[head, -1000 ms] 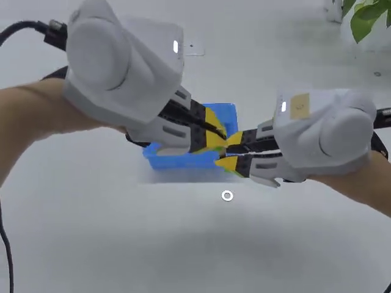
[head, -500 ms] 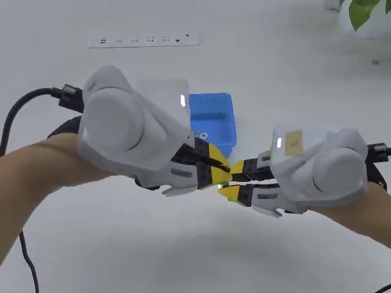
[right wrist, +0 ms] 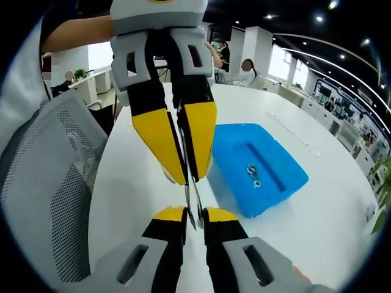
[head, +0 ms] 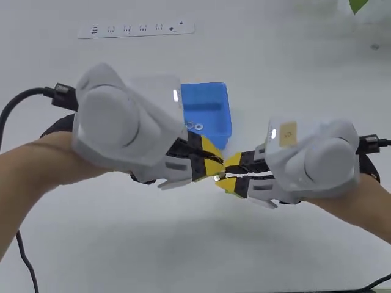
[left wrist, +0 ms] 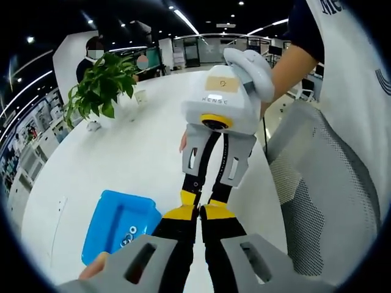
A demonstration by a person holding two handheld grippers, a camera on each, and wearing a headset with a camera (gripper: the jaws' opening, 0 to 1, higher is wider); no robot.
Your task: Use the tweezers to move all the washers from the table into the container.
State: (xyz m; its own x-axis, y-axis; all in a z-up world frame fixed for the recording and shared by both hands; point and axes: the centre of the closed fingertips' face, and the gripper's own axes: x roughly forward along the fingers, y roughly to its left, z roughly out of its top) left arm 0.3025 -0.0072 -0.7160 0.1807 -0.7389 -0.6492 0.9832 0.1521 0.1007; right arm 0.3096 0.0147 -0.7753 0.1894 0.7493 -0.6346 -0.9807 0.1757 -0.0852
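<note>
Left claw (head: pixel 214 163) is clamping the tweezers (right wrist: pixel 191 198), long axis running along the tip-to-tip line into the right claw (head: pixel 231 173), whose jaws are sitting nearly closed round that end; gripping or not, can't tell. Container (head: pixel 211 101) is lying beyond both tips, nearer left claw, two washers (head: pixel 194 126) resting inside. Right gripper view is exposing the tweezers; head view is giving container bearing.

Lighting was bright and even, from ceiling strips (left wrist: pixel 183 13) and spots (right wrist: pixel 333 5) overhead. Soft, faint shadows lay on the white table (head: pixel 183 244); mild glare washed its far side. Head view was slightly soft. Both gripper views bent strongly toward their edges.
</note>
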